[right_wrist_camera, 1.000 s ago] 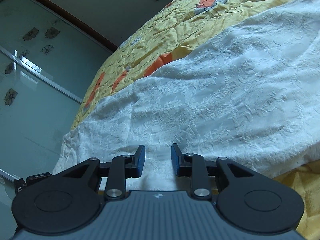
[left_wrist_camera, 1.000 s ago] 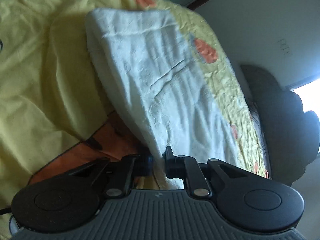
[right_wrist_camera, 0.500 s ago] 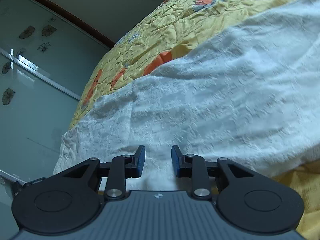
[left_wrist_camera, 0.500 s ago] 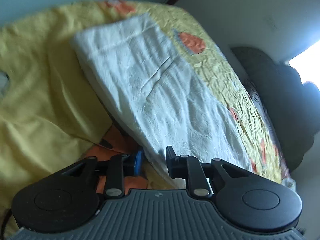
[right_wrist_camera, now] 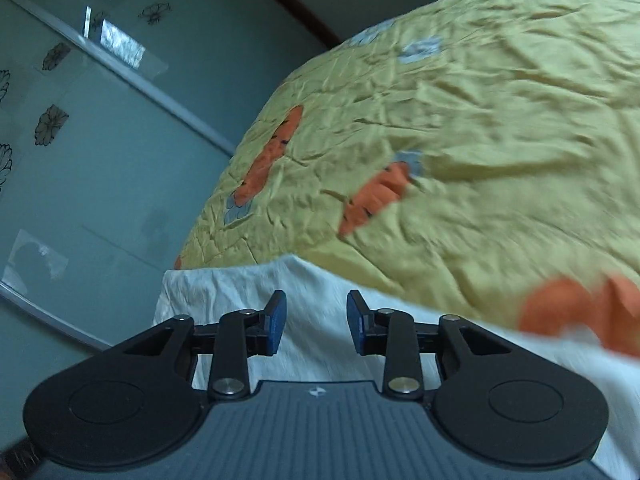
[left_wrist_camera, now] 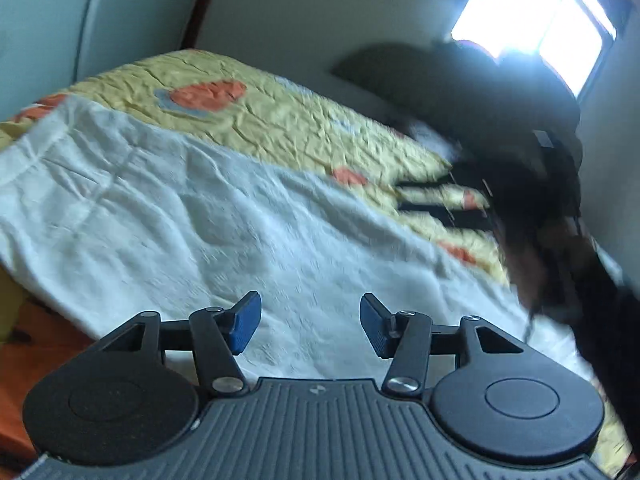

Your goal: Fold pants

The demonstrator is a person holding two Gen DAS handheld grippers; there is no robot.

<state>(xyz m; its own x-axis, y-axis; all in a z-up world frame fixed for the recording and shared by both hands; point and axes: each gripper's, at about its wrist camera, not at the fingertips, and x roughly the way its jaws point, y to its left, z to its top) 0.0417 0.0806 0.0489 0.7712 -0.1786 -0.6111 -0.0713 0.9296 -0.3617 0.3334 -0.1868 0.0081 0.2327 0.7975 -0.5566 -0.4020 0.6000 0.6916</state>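
The white pants (left_wrist_camera: pixel 192 216) lie folded flat on the yellow bedspread (left_wrist_camera: pixel 280 120). My left gripper (left_wrist_camera: pixel 310 326) is open and empty, its blue-padded fingers hovering just over the near part of the cloth. In the right wrist view a corner of the pants (right_wrist_camera: pixel 312 292) shows just past the fingers. My right gripper (right_wrist_camera: pixel 316 320) is open and empty above that corner, with nothing between the pads.
The yellow bedspread (right_wrist_camera: pixel 460 128) with orange patches covers the bed. A glass sliding door with flower decals (right_wrist_camera: pixel 80 140) stands left of the bed. A dark blurred shape (left_wrist_camera: pixel 540 220) is at the right in the left wrist view, under a bright window (left_wrist_camera: pixel 532 20).
My left gripper let go of the pants edge, opened wide and swung right over the cloth. My right gripper opened wider and drew back toward the pants corner, so more bedspread shows.
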